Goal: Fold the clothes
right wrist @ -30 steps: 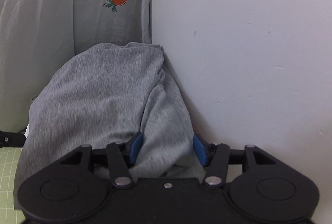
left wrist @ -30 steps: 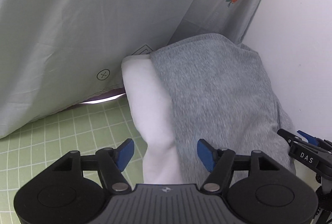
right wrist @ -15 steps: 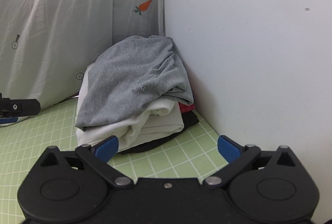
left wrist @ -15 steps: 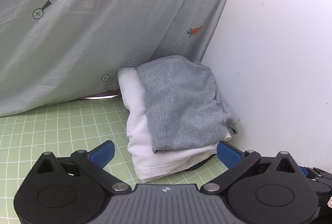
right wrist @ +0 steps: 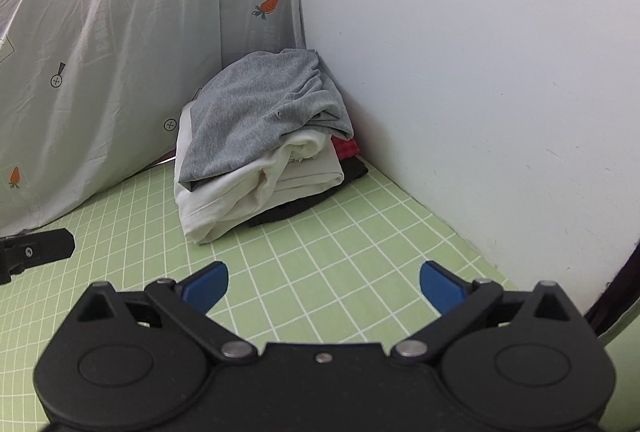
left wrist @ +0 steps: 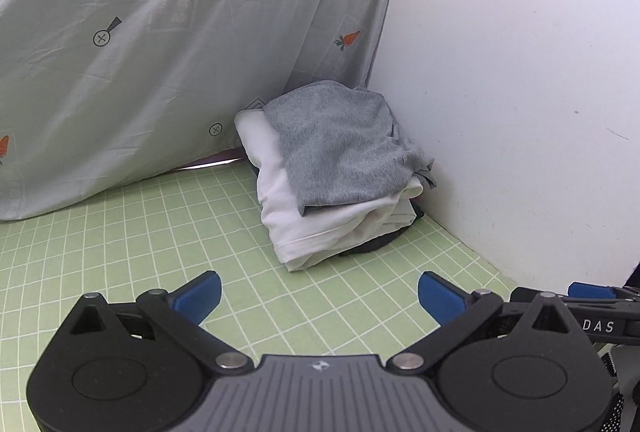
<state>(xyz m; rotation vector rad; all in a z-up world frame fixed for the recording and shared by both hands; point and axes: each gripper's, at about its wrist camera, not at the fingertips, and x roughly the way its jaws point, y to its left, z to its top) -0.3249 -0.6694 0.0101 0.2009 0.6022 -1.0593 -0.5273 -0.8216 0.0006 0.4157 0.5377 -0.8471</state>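
We hold the left gripper (left wrist: 318,294) with its fingers spread wide and nothing between them, only the green gridded surface (left wrist: 120,232) below. Ahead of the fingers, well apart from the tips, sits the stack of folded clothes (left wrist: 340,172) in the corner: a grey garment (left wrist: 340,144) on top, a white garment (left wrist: 280,200) beneath it, and a dark layer (left wrist: 372,244) at the bottom. Our right gripper (right wrist: 324,282) is likewise spread wide and holds nothing; from it the stack lies ahead and slightly to the left of the fingers, with a red piece (right wrist: 346,148) showing at its right side. Behind the stack hangs a carrot-print curtain (right wrist: 120,32); the white wall (right wrist: 480,72) runs just beside it on the right.
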